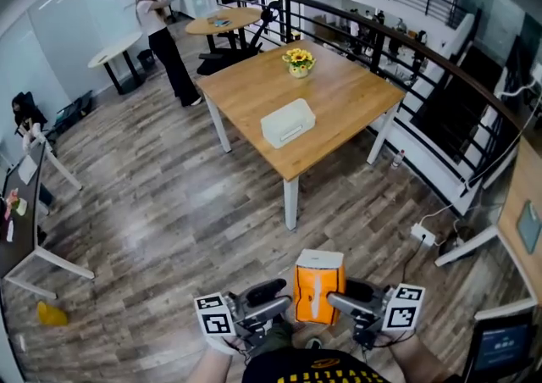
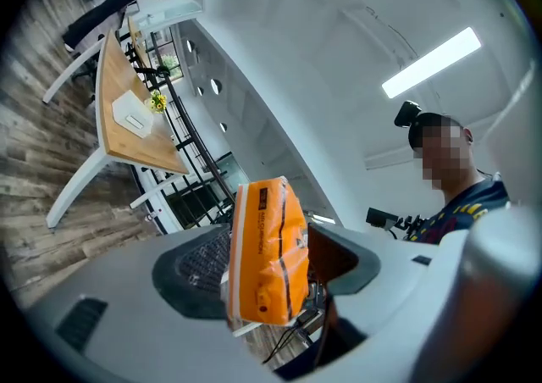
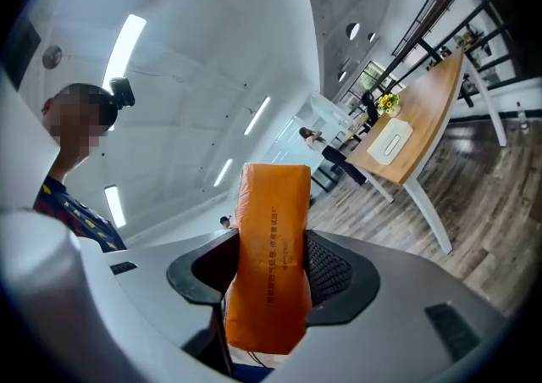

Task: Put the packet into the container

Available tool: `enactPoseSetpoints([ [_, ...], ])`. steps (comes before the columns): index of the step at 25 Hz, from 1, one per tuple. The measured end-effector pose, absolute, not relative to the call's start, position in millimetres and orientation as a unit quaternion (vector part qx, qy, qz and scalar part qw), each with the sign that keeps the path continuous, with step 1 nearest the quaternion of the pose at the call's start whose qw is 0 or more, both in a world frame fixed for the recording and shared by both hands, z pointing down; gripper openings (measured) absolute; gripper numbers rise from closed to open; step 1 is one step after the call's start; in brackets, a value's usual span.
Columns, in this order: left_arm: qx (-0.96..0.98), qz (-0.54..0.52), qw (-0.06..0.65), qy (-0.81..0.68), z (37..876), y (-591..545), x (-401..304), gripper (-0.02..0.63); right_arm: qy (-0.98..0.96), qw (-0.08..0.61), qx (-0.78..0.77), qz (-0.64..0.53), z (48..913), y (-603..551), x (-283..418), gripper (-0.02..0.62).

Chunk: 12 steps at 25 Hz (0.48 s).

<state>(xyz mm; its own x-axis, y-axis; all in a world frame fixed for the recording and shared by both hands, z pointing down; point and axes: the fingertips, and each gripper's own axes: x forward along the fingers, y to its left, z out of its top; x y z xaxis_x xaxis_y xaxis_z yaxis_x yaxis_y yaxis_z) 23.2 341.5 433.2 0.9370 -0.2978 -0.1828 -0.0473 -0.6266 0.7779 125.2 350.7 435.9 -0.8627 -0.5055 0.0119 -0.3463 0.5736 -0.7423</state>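
Nearest to me, just in front of my body, the orange packet (image 1: 318,288) hung above the floor between my two hands. My right fingers (image 3: 330,271) were clamped on it. One pad pressed each broad side, and the packet stuck out well past their tips. My left fingers (image 2: 199,258) came in from the opposite side and stood wide apart around the same packet. It lay against the meshed pad, while a strip of the other pad's dark face showed beside it, so they bracketed it without pinching.

Below lay the plank floor (image 1: 169,203). Farther out stood the wooden tabletop (image 1: 339,93), with the white container (image 1: 288,122) resting near its closer edge, well apart from the packet. A pot of yellow flowers (image 1: 298,61) sat toward the far side of that tabletop. Beyond it a person (image 1: 161,34) stood beside a round table (image 1: 224,21), and a dark railing (image 1: 398,42) ran along the right.
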Motion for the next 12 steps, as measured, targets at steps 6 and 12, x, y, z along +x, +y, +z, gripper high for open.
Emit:
enactPoseSetpoints([
  [6,0.898,-0.11,0.415,-0.098,443,269,-6,0.276,0.877,0.094,-0.308,-0.356,432,261,121,0.233],
  [12,0.911,-0.055,0.401,-0.079,450,226,-18,0.276,0.87,0.068,-0.378,-0.309,419,200,125,0.233],
])
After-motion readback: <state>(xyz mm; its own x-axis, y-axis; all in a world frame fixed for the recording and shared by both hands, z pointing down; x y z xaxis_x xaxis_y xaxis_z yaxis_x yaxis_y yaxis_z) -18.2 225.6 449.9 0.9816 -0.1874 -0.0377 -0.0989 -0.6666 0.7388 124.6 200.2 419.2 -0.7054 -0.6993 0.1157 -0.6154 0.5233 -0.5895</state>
